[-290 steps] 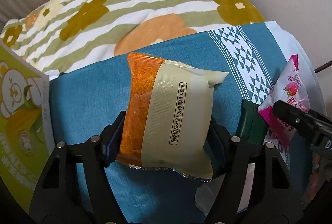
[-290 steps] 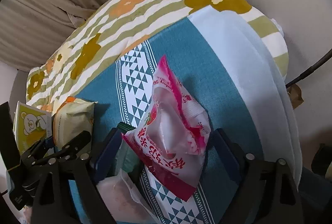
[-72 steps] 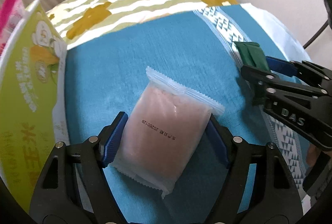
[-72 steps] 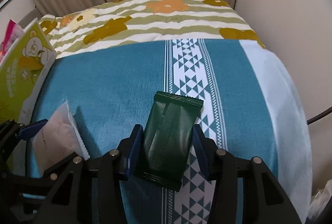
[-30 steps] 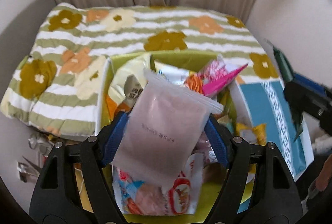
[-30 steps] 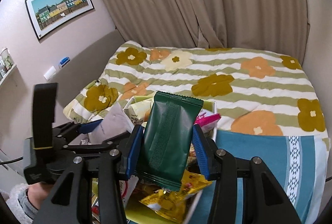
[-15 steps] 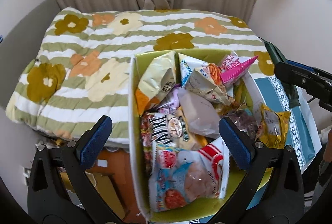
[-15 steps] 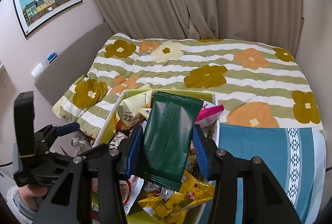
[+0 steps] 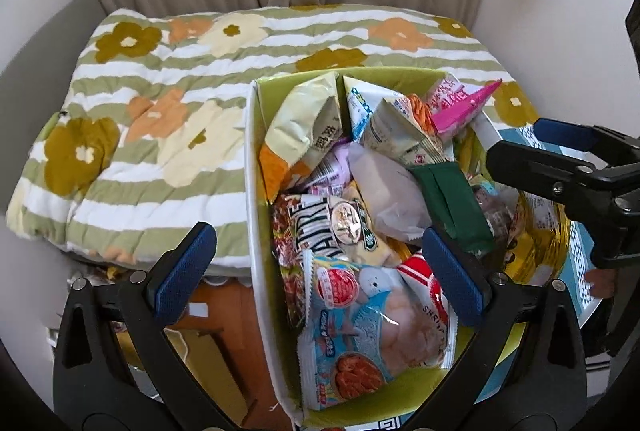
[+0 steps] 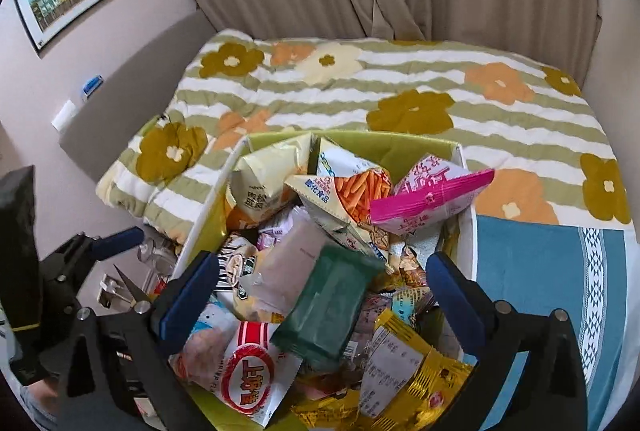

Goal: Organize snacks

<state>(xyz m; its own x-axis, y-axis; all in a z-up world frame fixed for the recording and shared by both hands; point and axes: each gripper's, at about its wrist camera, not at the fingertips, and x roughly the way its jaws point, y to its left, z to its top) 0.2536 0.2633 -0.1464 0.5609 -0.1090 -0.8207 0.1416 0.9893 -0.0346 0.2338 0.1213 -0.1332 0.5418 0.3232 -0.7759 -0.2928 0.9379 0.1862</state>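
I had both grippers hanging over the green box (image 10: 420, 145), which I'll use as my landmark. The left gripper (image 9: 320, 263) stood spread wide over the box's near left wall, with nothing between its pads. The right gripper (image 10: 320, 287) was just springing apart above the middle of the box; the dark green packet (image 10: 328, 307) lay loose on the heap beneath it, untouched by either pad. Beside that packet, toward the box's left wall, the pale pink packet (image 10: 292, 267) rested on the pile as well.

My worry was the heap itself. The box looked overfull, snacks mounded near or above its rim, and the magenta bag (image 10: 432, 199) poked out over the far right corner. To my eye the green packet sat tilted on slippery foil wrappers, so a nudge could have sent it sliding. The yellow foil packet (image 10: 404, 367) at the near right edge seemed ready to spill. Dropping either gripper lower risked snagging a wrapper on a pad and dragging it out on the way back. The grippers also sat close together, so a careless swing might have knocked one against the other.
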